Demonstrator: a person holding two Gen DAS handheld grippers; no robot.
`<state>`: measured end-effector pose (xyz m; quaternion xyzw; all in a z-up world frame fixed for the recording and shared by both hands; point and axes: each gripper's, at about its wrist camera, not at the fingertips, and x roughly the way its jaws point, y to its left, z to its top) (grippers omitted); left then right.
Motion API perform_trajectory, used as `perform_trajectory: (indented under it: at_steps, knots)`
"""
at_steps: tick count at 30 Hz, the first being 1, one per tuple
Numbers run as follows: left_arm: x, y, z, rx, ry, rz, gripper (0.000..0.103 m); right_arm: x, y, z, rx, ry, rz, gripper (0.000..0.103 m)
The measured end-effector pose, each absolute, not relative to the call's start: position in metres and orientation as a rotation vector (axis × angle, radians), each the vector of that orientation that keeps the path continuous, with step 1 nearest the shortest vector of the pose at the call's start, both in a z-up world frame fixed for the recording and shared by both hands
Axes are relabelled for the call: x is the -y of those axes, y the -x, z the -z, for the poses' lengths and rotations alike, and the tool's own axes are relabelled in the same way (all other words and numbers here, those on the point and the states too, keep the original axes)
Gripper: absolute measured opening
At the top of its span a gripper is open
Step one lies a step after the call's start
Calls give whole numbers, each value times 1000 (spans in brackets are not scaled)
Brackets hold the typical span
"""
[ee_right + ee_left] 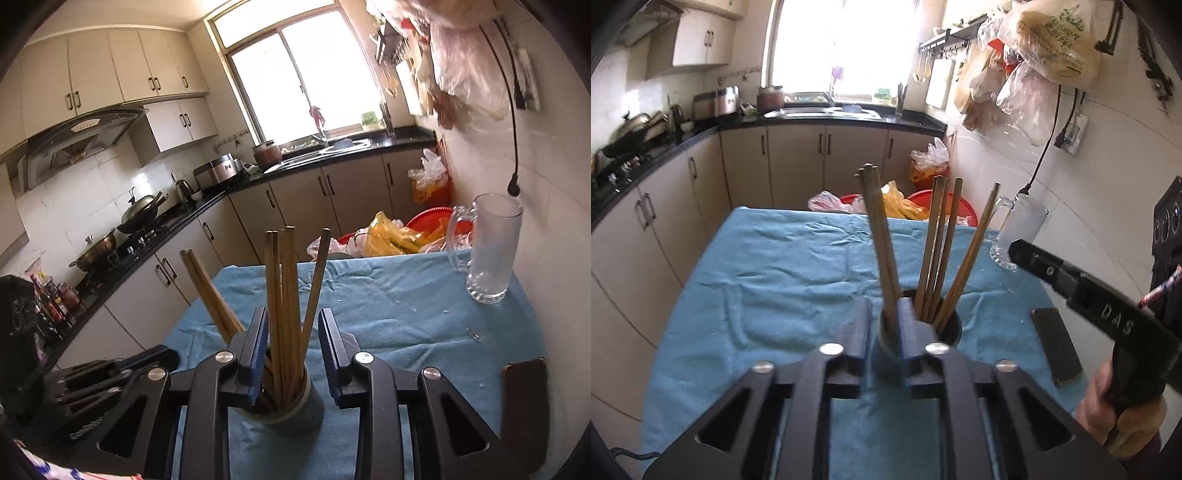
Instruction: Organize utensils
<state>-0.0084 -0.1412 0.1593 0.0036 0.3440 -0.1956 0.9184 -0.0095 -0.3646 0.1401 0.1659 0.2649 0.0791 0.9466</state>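
1. The left gripper is narrowly parted; a pair of chopsticks stands between its fingers, and whether the pads press it I cannot tell.
2. The right gripper is partly open, straddling four upright chopsticks without touching them.
3. All six sit in one grey holder on the blue cloth.
4. Farther off stands one glass mug.

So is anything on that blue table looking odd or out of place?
Nothing is spilled or broken. The chopsticks stand in the holder, but one pair leans far out to the side, apart from the rest. A few small white crumbs dot the blue cloth.
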Motion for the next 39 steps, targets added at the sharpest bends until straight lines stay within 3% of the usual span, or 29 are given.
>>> perform_trajectory:
  at_steps: [2,11,16,30,39]
  knots:
    - [129,31,-163,-677,-20,359,49,363,27,-142,-535,-329,-167,35]
    - [84,126,-180,-488,-61,123,87,342,120,-132,-516,-306,-175,53]
    - [68,170,-188,-378,-52,-51,100,326,161,-119,-504,-264,-128,56]
    - [60,224,-185,-336,-45,-81,103,312,208,-102,-520,-217,-50,62]
    - [74,233,-160,-419,-63,17,103,309,220,-93,-525,-190,11,64]
